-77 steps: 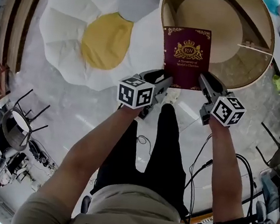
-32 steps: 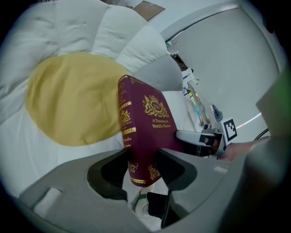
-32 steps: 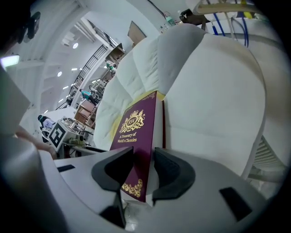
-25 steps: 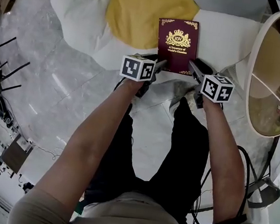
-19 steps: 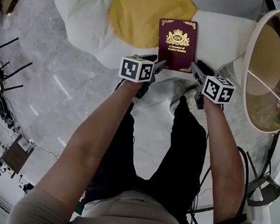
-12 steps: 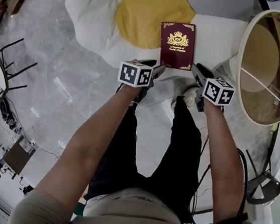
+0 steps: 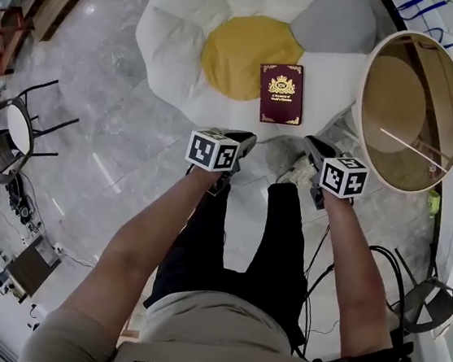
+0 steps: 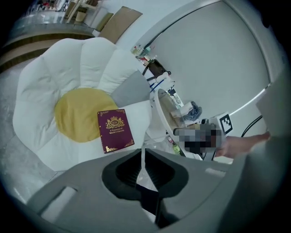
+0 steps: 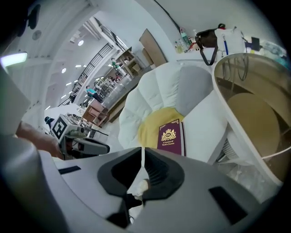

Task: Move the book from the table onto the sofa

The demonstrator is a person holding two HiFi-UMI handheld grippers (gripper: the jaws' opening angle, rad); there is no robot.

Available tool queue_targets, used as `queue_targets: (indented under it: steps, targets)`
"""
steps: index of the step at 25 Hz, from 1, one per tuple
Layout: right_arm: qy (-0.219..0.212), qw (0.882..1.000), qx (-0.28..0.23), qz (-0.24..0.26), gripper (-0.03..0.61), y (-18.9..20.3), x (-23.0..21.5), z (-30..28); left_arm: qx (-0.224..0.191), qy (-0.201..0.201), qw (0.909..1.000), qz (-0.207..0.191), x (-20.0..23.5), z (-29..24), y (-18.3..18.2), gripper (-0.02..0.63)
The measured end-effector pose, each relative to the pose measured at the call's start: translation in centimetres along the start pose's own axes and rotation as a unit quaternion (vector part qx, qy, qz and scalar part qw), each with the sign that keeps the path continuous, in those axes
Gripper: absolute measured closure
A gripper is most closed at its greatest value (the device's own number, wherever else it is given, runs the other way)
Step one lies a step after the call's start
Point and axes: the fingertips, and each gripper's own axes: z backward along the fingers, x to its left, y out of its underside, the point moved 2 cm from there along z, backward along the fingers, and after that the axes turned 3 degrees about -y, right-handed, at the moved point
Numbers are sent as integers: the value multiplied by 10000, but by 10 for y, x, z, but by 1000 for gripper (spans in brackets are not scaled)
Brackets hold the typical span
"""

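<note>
Maroon book (image 7: 281,93) rests flat on the sofa (image 7: 172,40). Your left claw (image 7: 246,139) and right claw (image 7: 310,142) have just been closing, narrow now, empty.

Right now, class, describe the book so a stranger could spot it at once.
Find the white flower-shaped sofa with a yellow centre, beside the round table. The book lies flat on the centre's right edge. Nothing else there is maroon with a gold crest.

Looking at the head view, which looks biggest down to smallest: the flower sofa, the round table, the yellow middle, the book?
1. flower sofa
2. round table, though it may look bigger because it stands nearer the camera
3. yellow middle
4. book
</note>
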Motion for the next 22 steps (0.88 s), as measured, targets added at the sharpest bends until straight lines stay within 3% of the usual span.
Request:
queue_targets:
  steps: [4,8,12,17,22]
  targets:
    - [-92,9995,-294,-110,554,-8,40,50,117,234,9991,-345,-45,40,1,606]
    - [-225,9985,-460,217,558,-15,89,99,139,402,9939,-1014,-93,84,-7,606]
    - [-238,9972,-523,475,561,-13,131,141,8,644,9890,-1329,-138,134,-11,606]
    - [-295,9934,-784,782,565,-21,180,186,-196,816,9776,-1930,-187,192,-11,606]
    - [-432,9900,-869,1027,565,-21,236,224,-356,939,9685,-2279,-228,253,-2,606]
